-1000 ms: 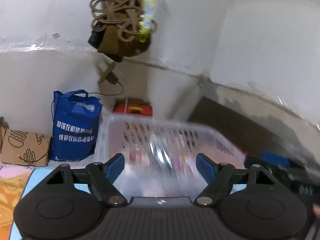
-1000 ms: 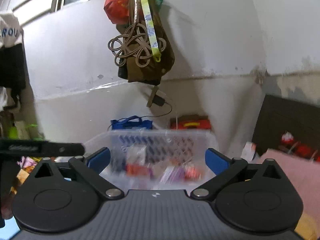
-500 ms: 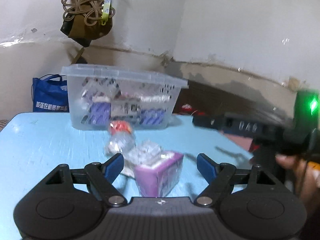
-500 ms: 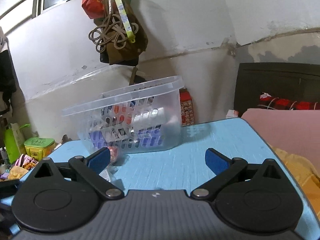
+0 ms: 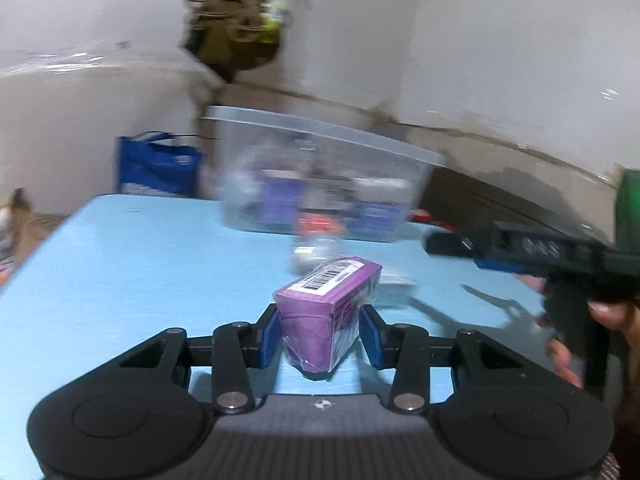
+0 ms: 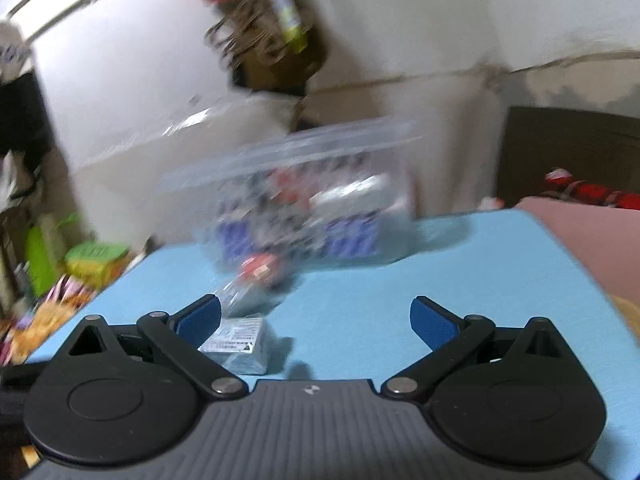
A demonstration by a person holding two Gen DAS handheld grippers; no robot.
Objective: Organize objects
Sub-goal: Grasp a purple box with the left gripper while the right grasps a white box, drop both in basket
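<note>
The left gripper has its jaws pinched on the purple box at lower centre of its frame, above the blue table. The grip sits low on the box's near end, so it may pivot or slip on the way to the basket at upper centre. The right gripper hangs wide, empty; a small packet lies by its left finger
</note>
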